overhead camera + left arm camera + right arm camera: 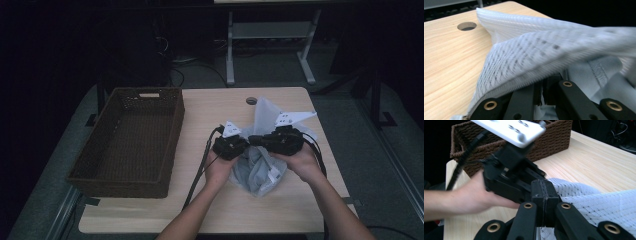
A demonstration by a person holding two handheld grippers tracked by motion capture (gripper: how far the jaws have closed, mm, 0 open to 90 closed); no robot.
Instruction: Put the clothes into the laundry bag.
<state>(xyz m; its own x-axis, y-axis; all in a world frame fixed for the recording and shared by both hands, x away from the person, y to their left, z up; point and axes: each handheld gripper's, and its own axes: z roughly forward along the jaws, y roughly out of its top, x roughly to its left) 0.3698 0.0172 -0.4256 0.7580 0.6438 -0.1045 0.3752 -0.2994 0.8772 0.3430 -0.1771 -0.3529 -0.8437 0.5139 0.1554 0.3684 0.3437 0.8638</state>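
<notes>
Black two-jaw claws [248, 141], brass-ringed screws, grey plates, trailing black cables

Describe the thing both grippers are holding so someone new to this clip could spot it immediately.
On the wooden table, right of the wicker basket, a pale grey mesh cloth lies bunched between the person's hands. Both grippers pinch it. It is the one soft, light thing there, with a corner raised.

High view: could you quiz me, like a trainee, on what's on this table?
1. What is the left hand-held gripper shut on?
2. True or false: the basket holds folded clothes.
3. The basket sits which way from the garment: A left, B right, C behind?

Key: 1. The pale mesh garment. 2. False; nothing lies in it. 3. A.
</notes>
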